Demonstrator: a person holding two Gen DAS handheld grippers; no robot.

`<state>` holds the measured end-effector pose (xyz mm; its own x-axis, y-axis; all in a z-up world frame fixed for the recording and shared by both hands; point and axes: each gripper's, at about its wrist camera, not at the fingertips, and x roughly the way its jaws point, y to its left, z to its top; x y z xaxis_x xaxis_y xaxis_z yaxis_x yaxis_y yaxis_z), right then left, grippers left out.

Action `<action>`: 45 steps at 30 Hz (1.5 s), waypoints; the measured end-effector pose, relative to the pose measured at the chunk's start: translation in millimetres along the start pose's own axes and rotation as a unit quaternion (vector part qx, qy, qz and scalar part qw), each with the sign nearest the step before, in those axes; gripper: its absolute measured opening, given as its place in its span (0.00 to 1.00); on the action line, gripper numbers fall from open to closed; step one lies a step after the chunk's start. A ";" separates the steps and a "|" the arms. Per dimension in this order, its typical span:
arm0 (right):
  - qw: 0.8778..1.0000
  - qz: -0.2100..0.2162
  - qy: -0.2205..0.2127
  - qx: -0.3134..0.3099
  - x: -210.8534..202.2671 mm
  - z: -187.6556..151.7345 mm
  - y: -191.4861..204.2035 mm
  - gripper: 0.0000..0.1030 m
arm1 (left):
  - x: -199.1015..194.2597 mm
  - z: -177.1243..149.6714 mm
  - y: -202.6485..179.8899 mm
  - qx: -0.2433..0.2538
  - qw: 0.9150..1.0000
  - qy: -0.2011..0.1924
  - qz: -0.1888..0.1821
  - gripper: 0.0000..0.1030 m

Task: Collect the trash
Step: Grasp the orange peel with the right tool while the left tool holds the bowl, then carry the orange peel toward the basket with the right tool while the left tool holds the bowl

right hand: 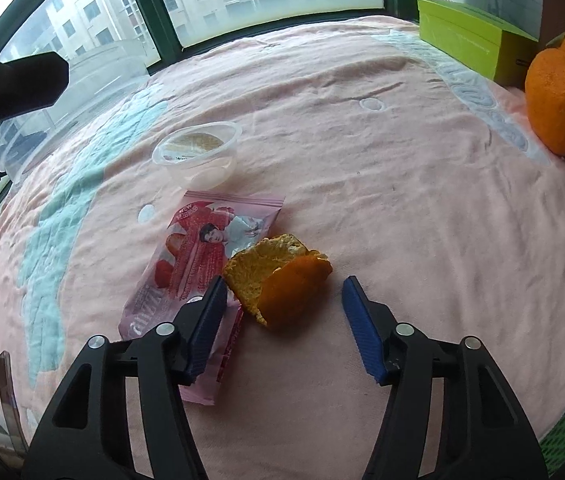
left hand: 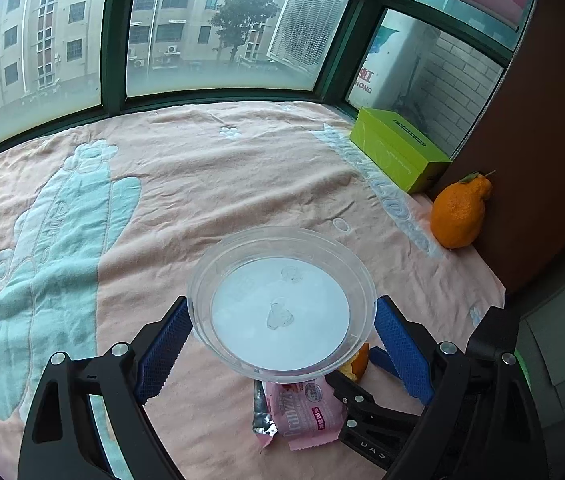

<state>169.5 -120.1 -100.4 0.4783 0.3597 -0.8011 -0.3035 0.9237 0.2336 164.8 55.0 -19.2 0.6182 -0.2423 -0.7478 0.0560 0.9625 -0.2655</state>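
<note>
The left gripper [left hand: 282, 320] clamps a clear plastic bowl [left hand: 281, 304] between its blue fingers [left hand: 400, 350], rim up, held above the pink wrapper [left hand: 306, 412]. The right gripper [right hand: 284, 292] is spread wide, gripping nothing. The orange peel [right hand: 278, 282] lies on the pink towel [right hand: 402, 200] between its fingertips, nearer the left one, touching the wrapper [right hand: 198, 256], whose long axis runs away toward the small plastic cup [right hand: 198, 152]

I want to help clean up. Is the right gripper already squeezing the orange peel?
No, the right gripper is open, with the orange peel lying on the pink blanket between its fingers, untouched.
</note>
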 end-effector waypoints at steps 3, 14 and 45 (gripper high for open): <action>1.000 0.011 -0.003 0.003 -4.0 -1.6 -1.4 0.44 | 0.5 -1.8 -1.1 -0.003 1.000 0.003 0.000 0.85; 0.999 0.025 -0.024 0.013 -28.5 -11.6 -12.9 0.32 | -3.5 -3.3 -22.9 0.013 1.000 0.001 -0.009 0.85; 0.976 -0.105 -0.071 0.179 -156.8 -124.4 -204.1 0.32 | 30.1 -55.2 -194.1 0.143 0.984 0.059 -0.093 0.85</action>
<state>53.9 -381.4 -91.0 0.6159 0.1492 -0.7736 0.1085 0.9565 0.2708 129.3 -145.9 -23.7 0.4817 -0.4140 -0.7724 0.3883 0.8909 -0.2354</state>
